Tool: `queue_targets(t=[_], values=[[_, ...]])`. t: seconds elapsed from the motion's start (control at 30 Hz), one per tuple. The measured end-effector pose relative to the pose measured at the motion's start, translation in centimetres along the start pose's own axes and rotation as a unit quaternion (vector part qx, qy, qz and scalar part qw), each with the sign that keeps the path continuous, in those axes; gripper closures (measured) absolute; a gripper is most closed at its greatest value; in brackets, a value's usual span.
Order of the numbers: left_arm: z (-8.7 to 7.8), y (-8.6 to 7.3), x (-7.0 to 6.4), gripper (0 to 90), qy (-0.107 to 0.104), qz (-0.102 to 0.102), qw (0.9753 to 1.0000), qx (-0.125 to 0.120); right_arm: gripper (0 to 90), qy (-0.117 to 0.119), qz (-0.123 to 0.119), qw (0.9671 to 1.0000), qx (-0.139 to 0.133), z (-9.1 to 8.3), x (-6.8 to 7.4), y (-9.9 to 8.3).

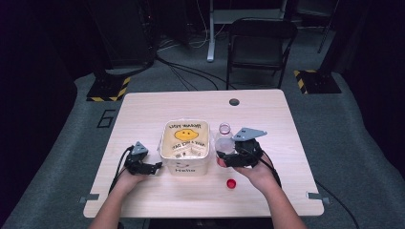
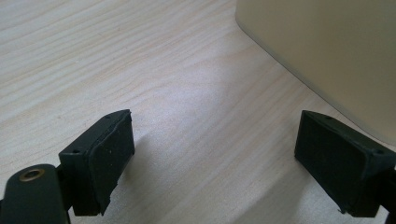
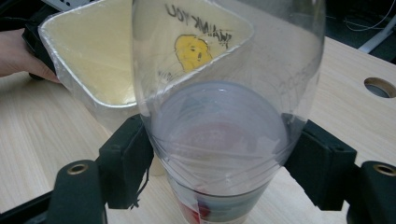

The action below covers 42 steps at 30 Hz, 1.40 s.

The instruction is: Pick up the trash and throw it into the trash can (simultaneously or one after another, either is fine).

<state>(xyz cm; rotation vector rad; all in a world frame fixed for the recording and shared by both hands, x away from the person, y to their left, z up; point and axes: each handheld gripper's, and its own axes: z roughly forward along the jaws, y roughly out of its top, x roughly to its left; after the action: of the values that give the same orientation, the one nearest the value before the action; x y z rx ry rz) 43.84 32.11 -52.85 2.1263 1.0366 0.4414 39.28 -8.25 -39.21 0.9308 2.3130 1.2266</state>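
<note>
A clear plastic bottle (image 1: 224,138) without its cap stands just right of a white bin (image 1: 165,151) lined with a bag that bears a yellow smiley. My right gripper (image 1: 229,158) is shut on the bottle's lower body. In the right gripper view the bottle (image 3: 224,116) sits between both pads of the right gripper (image 3: 219,163), with the bin (image 3: 93,60) behind it. A small red cap (image 1: 231,183) lies on the table in front of the bottle. My left gripper (image 1: 154,167) rests open beside the bin's left wall (image 2: 327,51). Nothing is between the jaws of the left gripper (image 2: 212,144).
The wooden table (image 1: 143,109) has a round cable hole (image 1: 234,101) near its far edge. A folding chair (image 1: 260,43) stands behind the table. Cables run over the floor beyond it.
</note>
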Motion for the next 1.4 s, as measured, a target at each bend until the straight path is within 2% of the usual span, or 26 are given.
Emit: queue_targets(t=[0.1, 0.63, 0.9, 1.4], values=[[0.0, 0.0, 0.0, 11.8, 0.001, 0.0, 1.0, -0.002, 26.6, -0.003, -0.007, 1.0, 0.0, -0.5, -0.1, 0.5], [0.0, 0.0, 0.0, 11.8, 0.0, 0.0, 1.0, 0.0, 26.6, -0.01, -0.016, 0.9998, -0.004, -2.9, -0.7, 3.4], [0.0, 0.0, 0.0, 11.8, 0.0, 0.0, 1.0, 0.0, 26.7, -0.009, -0.007, 0.9998, -0.017, -3.6, -1.0, 4.5], [0.0, 0.0, 0.0, 11.8, 0.0, 0.002, 1.0, 0.0, 26.7, -0.008, -0.014, 0.9996, -0.025, -4.1, -1.4, 7.1]])
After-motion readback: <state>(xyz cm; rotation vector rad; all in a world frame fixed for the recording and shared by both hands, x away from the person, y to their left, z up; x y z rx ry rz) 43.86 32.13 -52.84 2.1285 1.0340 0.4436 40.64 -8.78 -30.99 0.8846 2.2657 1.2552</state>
